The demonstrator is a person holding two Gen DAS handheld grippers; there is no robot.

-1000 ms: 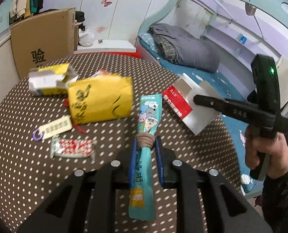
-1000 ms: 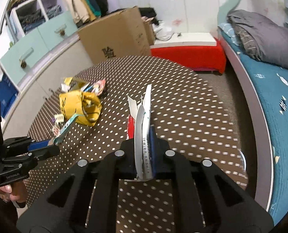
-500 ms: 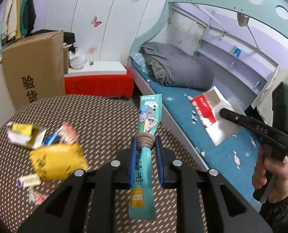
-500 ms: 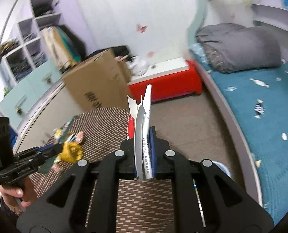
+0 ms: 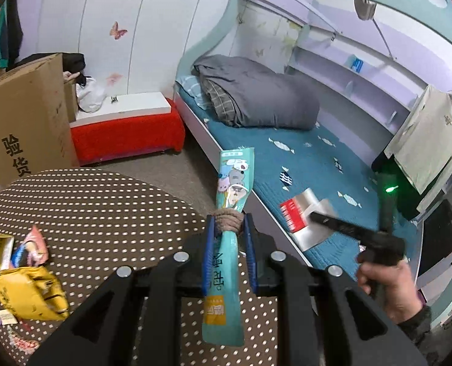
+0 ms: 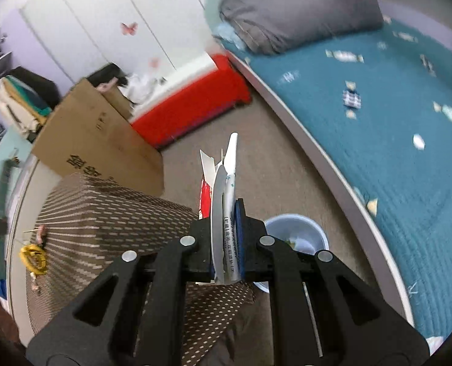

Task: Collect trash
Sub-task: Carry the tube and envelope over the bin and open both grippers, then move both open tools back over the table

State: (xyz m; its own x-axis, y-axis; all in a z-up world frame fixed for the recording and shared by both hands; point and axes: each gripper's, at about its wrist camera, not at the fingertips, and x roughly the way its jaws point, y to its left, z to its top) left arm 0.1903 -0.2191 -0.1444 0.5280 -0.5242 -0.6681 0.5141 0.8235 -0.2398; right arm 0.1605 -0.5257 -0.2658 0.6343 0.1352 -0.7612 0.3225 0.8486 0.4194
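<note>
Two grippers are both busy with trash. In the left wrist view, the left gripper [image 5: 228, 228] is clenched on a long teal wrapper [image 5: 230, 201], which stands upright between the blue pads and has a brown band around its middle. The wrapper sticks out toward 12 o'clock, over the edge of the round dotted table [image 5: 104, 201]. On this table, at about 9 o'clock, lie a crumpled yellow bag [image 5: 32, 292] and some small wrappers [image 5: 27, 248] just beside it.

At 3 o'clock in the same view a hand [image 5: 387, 283] holds the right gripper [image 5: 319, 216], which grasps a flattened red and white box [image 5: 305, 218] over the blue bed [image 5: 302, 158].

In the right wrist view the same box [image 6: 221, 189] is seen edge-on, pinched upright between the closed fingers of the right gripper [image 6: 226, 210]. Just behind these fingers, at about 2 o'clock, a pale blue bin [image 6: 296, 231] stands on the floor beside the table [image 6: 110, 222], with some scraps inside. A large cardboard carton [image 6: 95, 140] stands at 10 o'clock near a red bench [image 6: 192, 106]. This view is blurred.
</note>
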